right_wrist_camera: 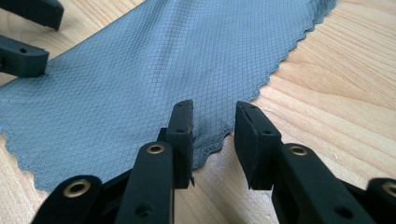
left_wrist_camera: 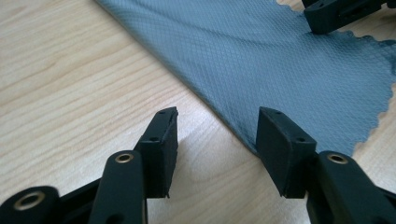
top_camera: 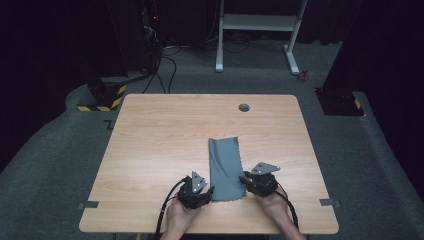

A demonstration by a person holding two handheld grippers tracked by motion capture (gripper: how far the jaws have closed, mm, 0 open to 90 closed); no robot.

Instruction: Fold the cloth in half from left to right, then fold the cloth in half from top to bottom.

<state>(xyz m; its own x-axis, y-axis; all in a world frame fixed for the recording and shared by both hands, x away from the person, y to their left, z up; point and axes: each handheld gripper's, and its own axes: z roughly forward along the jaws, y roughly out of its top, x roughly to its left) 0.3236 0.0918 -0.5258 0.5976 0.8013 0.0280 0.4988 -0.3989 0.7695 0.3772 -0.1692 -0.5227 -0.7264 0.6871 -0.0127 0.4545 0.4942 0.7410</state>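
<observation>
A grey cloth (top_camera: 226, 169) with a diamond weave and scalloped edges lies flat on the wooden table (top_camera: 160, 145), its long side running away from me. My left gripper (top_camera: 207, 192) sits at the cloth's near left corner, open, the folded edge of the cloth (left_wrist_camera: 261, 70) reaching between its jaws. My right gripper (top_camera: 245, 179) is at the near right corner, also open, with the scalloped edge of the cloth (right_wrist_camera: 154, 79) lying between its jaws. In the right gripper view the left gripper's fingers (right_wrist_camera: 23, 56) show at the top left.
A small round grey grommet (top_camera: 244, 107) sits near the table's far edge. Beyond the table stand a white desk frame (top_camera: 257, 30), dark equipment with cables and a hazard-striped base (top_camera: 102, 100). Two tape marks (top_camera: 88, 204) flank the near corners.
</observation>
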